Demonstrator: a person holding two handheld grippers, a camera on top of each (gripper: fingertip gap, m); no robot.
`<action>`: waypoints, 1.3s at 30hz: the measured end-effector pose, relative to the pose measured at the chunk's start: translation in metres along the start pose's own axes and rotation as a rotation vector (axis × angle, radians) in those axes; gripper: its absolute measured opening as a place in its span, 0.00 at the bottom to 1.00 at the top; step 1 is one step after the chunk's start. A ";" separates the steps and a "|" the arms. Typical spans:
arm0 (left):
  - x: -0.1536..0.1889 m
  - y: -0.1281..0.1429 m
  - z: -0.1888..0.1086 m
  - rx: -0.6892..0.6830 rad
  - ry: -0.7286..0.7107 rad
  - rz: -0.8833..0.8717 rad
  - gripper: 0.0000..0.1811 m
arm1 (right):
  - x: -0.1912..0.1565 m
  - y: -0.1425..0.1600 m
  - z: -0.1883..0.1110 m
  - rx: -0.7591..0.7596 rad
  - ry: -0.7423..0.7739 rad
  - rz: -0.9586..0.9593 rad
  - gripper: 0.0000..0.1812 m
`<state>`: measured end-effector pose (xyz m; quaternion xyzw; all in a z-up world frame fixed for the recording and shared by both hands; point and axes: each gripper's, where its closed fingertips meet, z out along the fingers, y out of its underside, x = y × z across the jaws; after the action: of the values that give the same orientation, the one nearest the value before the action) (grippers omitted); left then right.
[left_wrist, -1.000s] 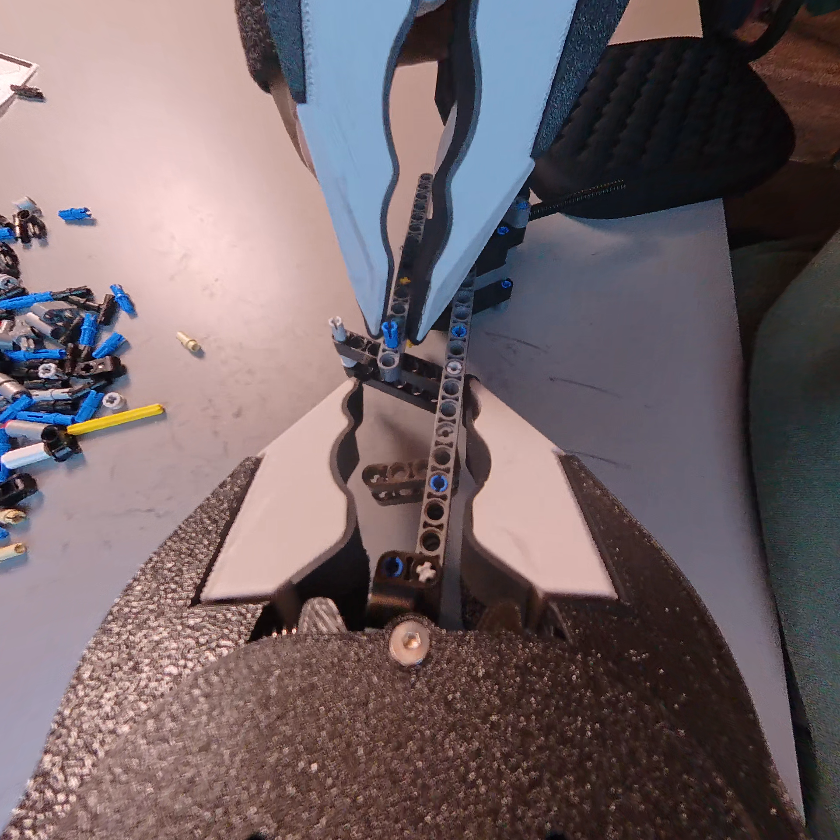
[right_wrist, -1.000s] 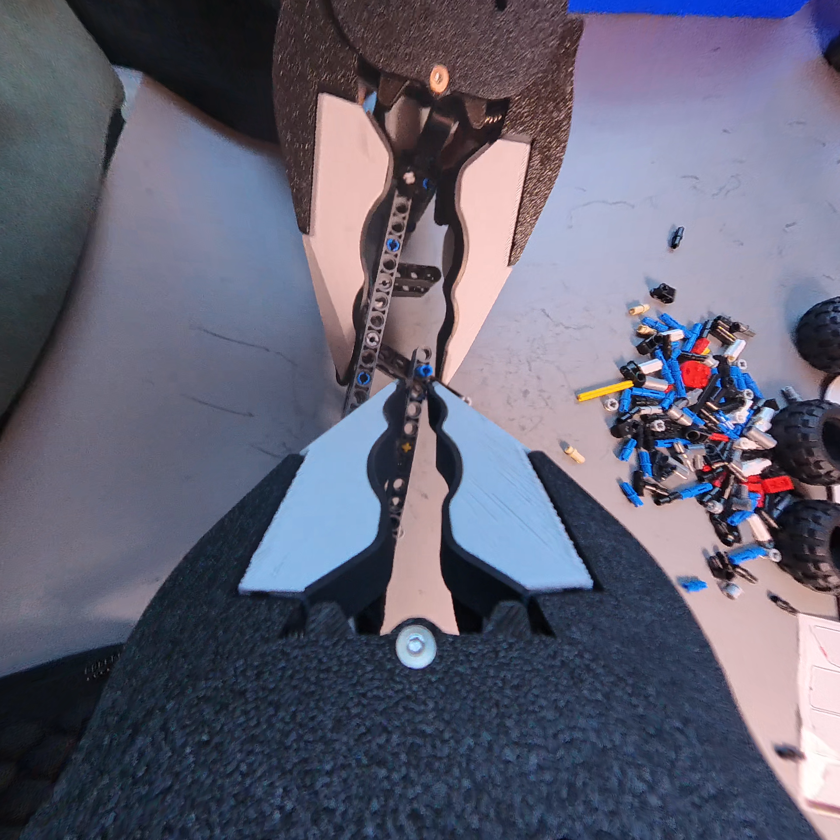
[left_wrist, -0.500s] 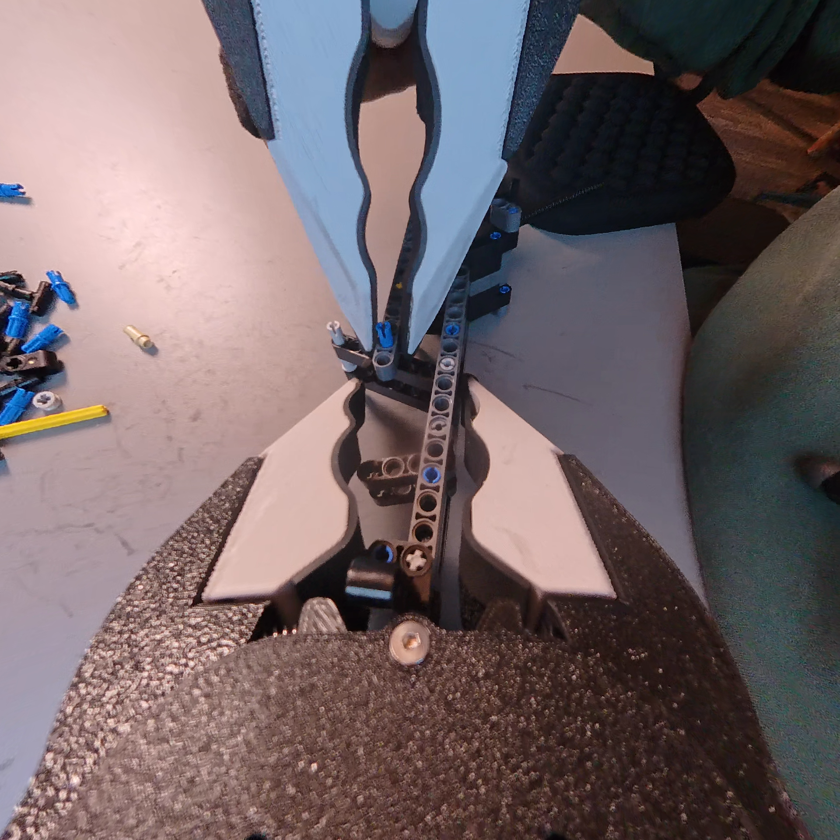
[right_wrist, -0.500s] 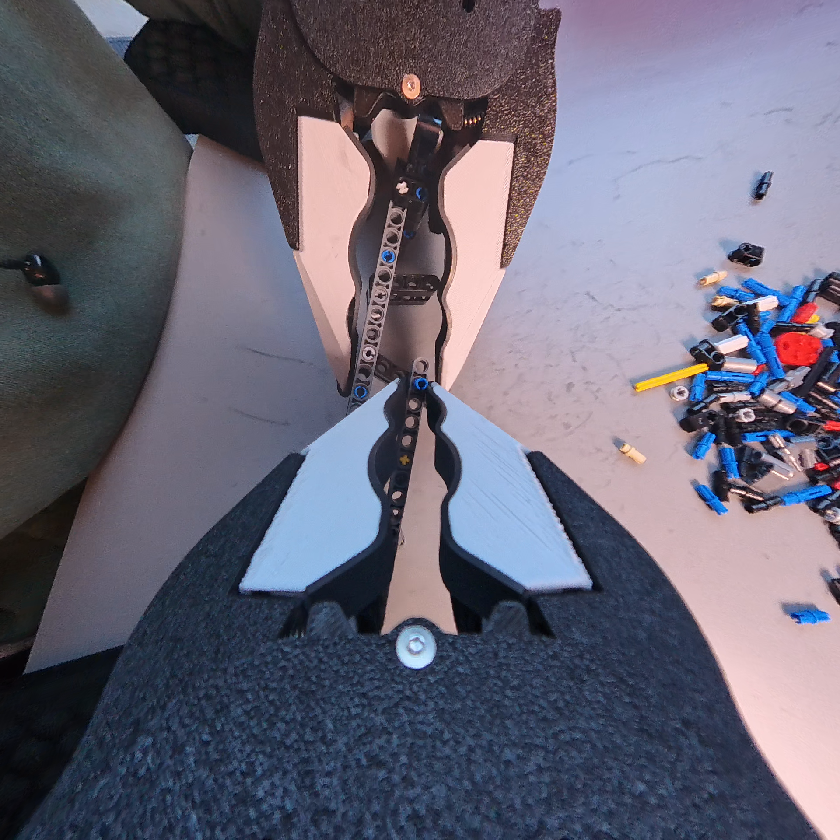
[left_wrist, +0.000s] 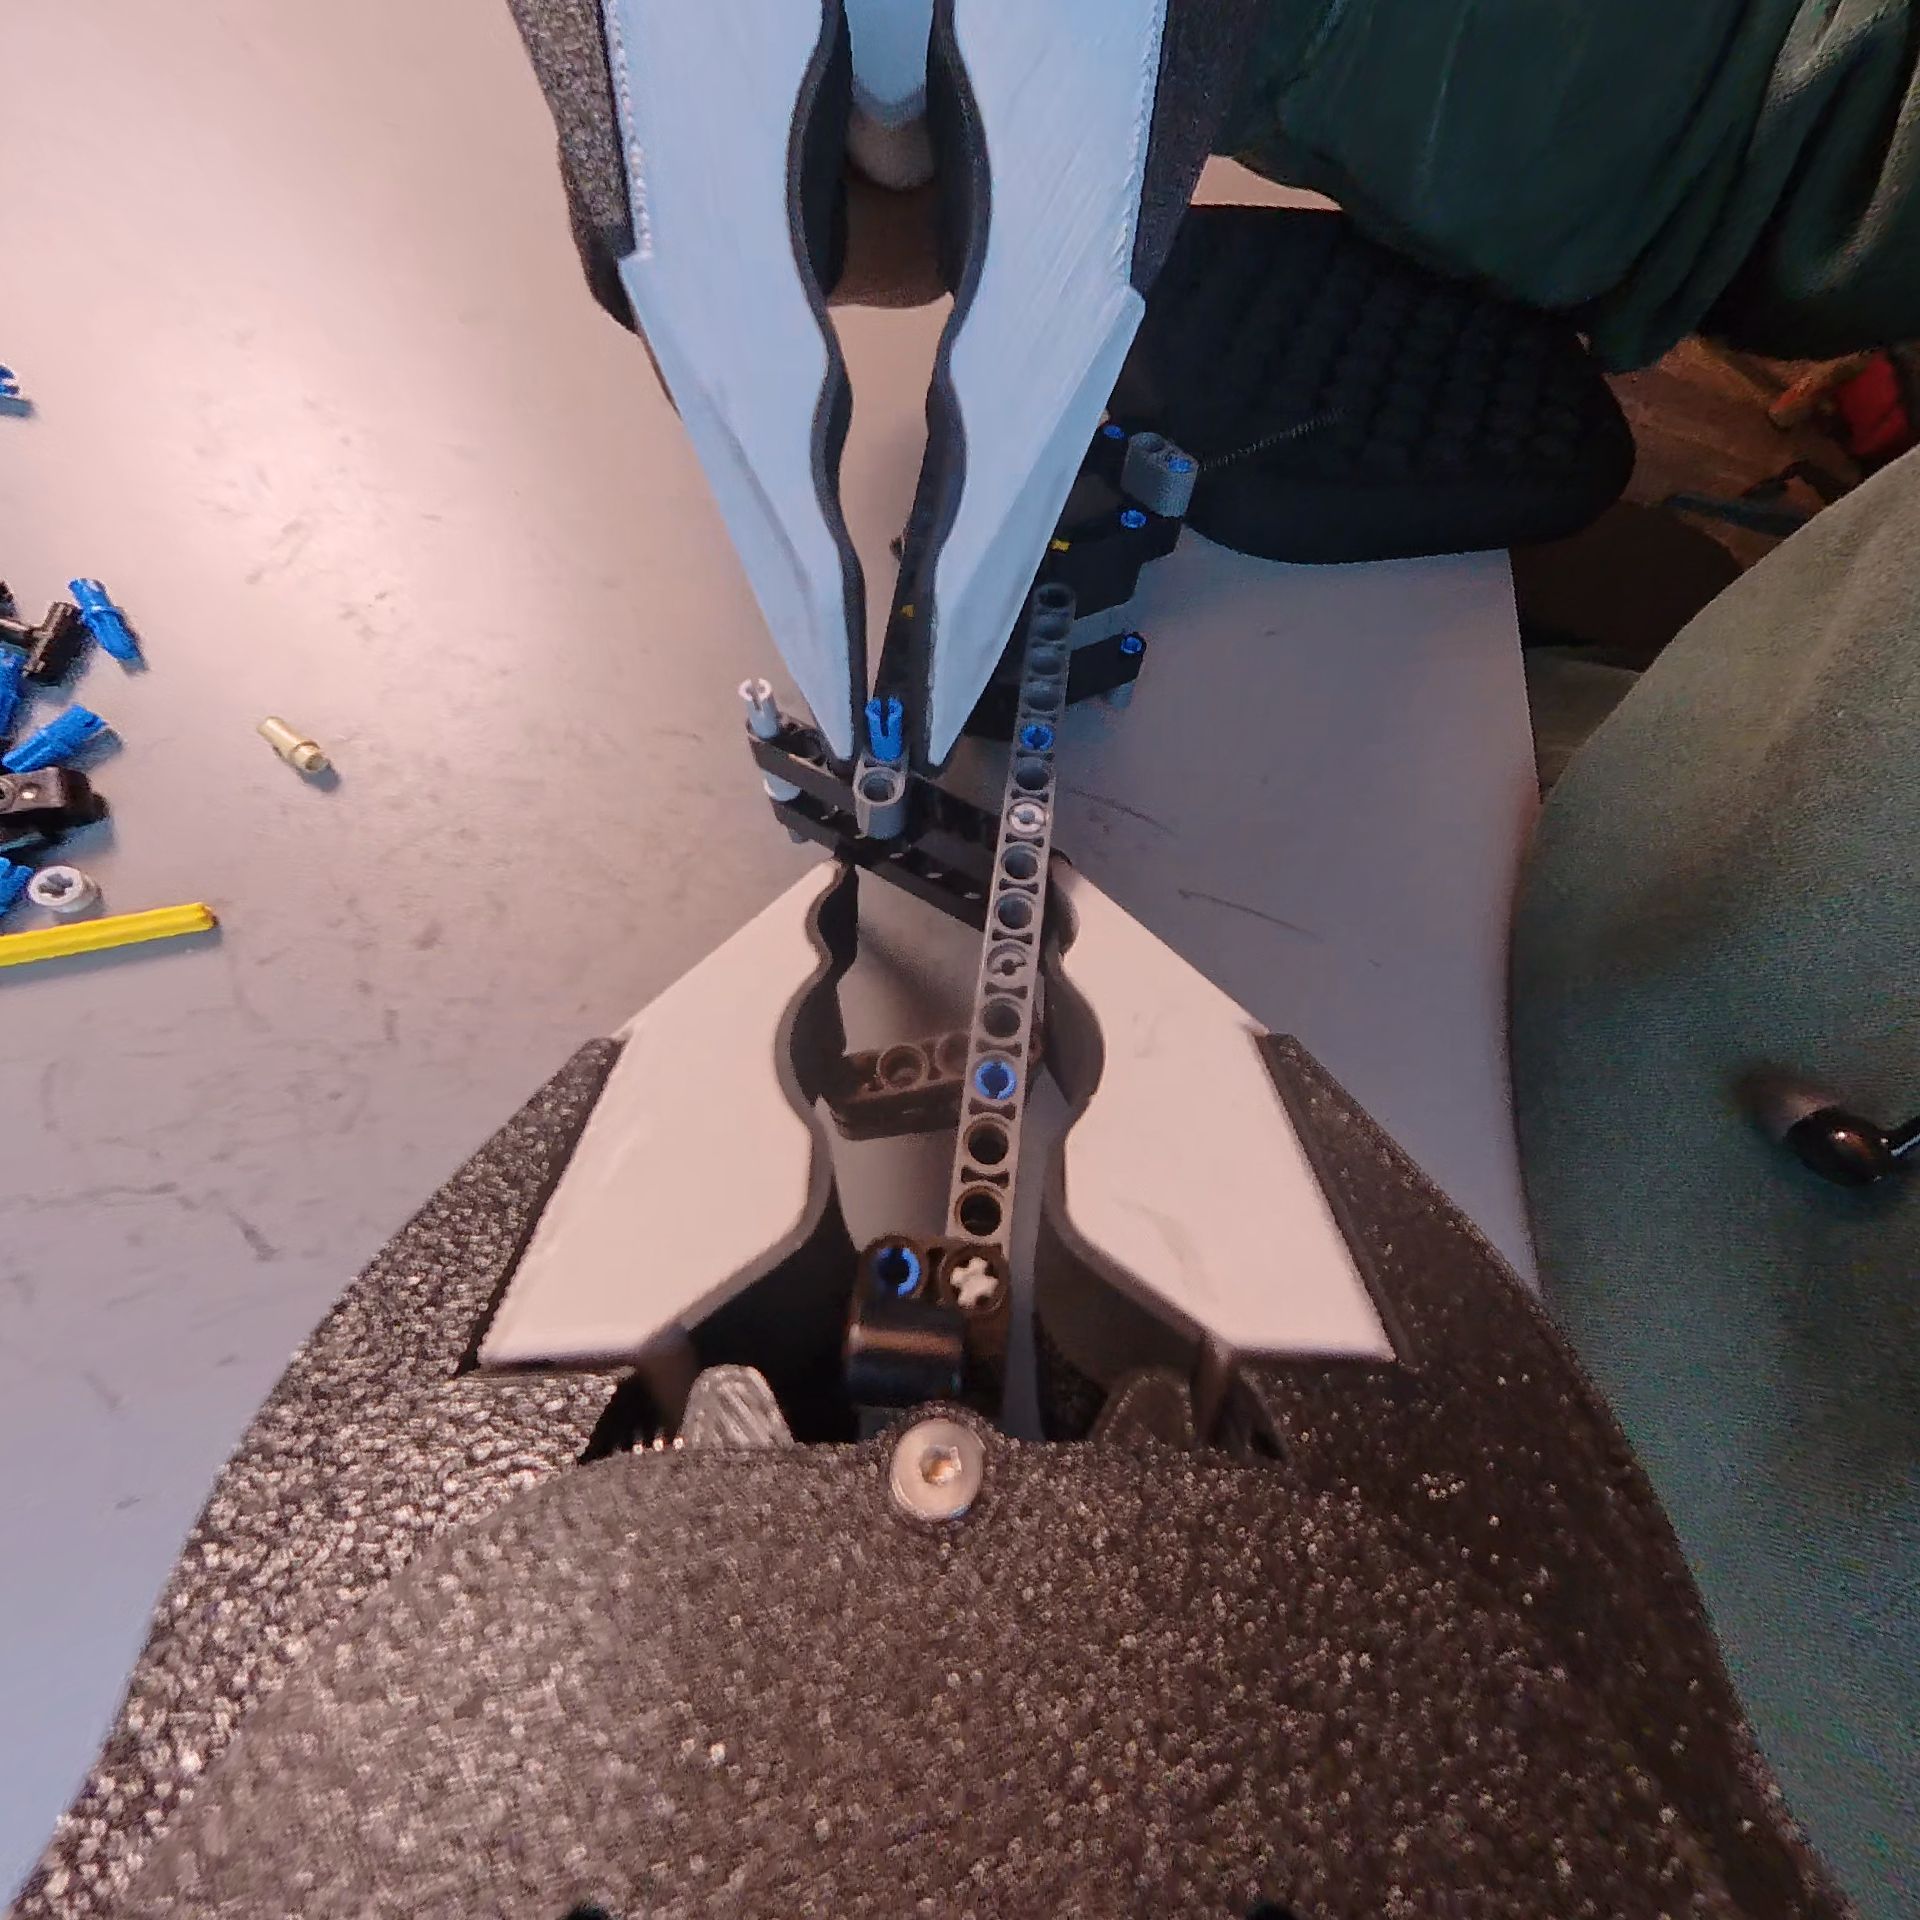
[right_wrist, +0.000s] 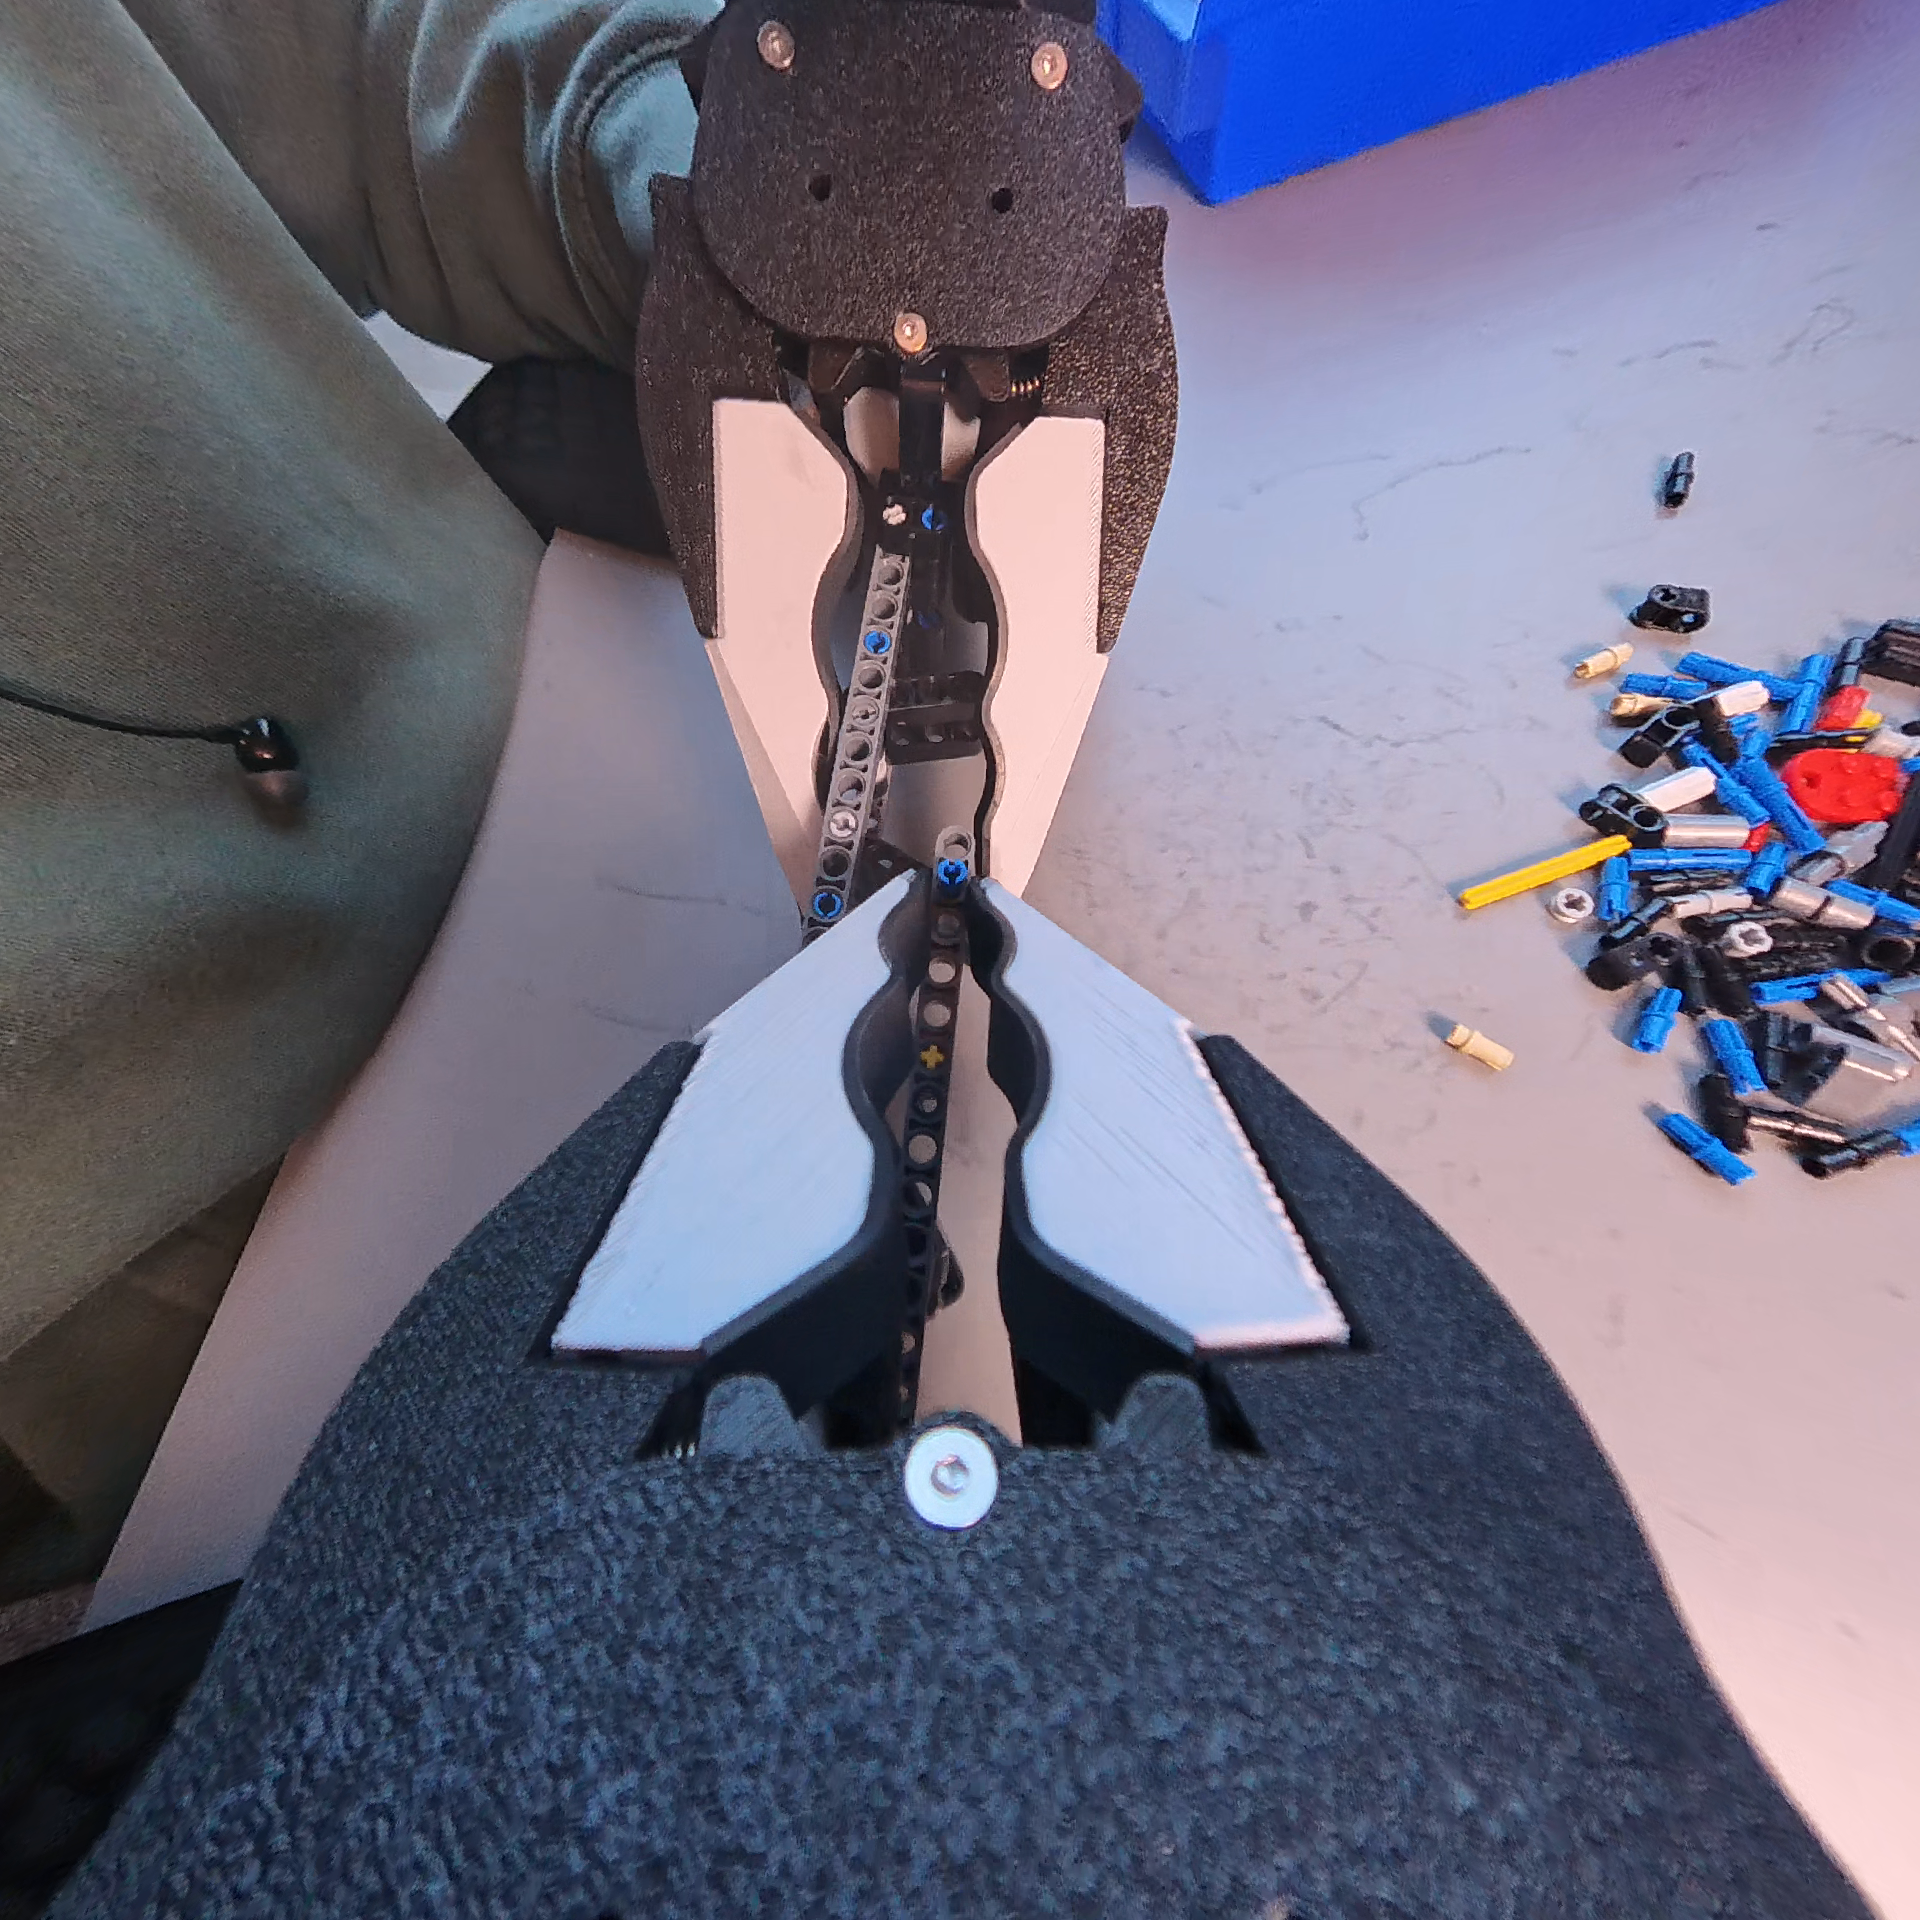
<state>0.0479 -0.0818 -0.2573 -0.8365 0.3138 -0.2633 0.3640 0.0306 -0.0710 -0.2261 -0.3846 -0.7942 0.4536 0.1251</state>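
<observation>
A beam assembly hangs over the grey table (left_wrist: 416, 416), held from both ends. Its long grey holed beam (left_wrist: 1003, 987) runs between my left gripper's (left_wrist: 945, 894) fingers, with a short black beam (left_wrist: 899, 1081) beside it; the left gripper is shut on this end. My right gripper (right_wrist: 948, 883) faces it and is shut on a black holed beam (right_wrist: 930, 1091) tipped by a blue pin (left_wrist: 883, 722). A black cross beam (left_wrist: 935, 831) with a grey connector (left_wrist: 881, 795) joins the two. In the right wrist view the left gripper's fingers (right_wrist: 1049, 623) show straight ahead.
A pile of small blue, black and grey parts (right_wrist: 1766, 831) lies on the table with a yellow axle (right_wrist: 1538, 873) and a tan pin (right_wrist: 1475, 1044). A blue bin (right_wrist: 1351, 83) stands behind. A person's green garment (left_wrist: 1714, 1039) and a black chair seat (left_wrist: 1351, 416) lie past the table edge. Only a small space, under 4 cm, lies between the two pairs of fingers.
Both grippers, still gripping the assembly, have shifted toward the table edge by the person. The parts pile has slid outward in both views. The left gripper shows more fully in the right view.
</observation>
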 end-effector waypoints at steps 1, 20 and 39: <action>0.000 0.000 0.000 -0.003 -0.001 -0.006 0.18 | 0.001 0.000 0.000 0.007 0.004 0.000 0.02; -0.003 0.008 -0.008 -0.038 0.036 -0.001 0.17 | 0.011 -0.022 -0.018 0.091 0.112 -0.028 0.12; -0.007 0.016 -0.012 -0.080 0.002 0.016 0.25 | 0.015 0.012 -0.033 -0.155 0.170 -0.009 0.10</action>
<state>0.0298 -0.0905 -0.2641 -0.8476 0.3311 -0.2487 0.3319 0.0444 -0.0362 -0.2199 -0.4267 -0.8150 0.3562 0.1638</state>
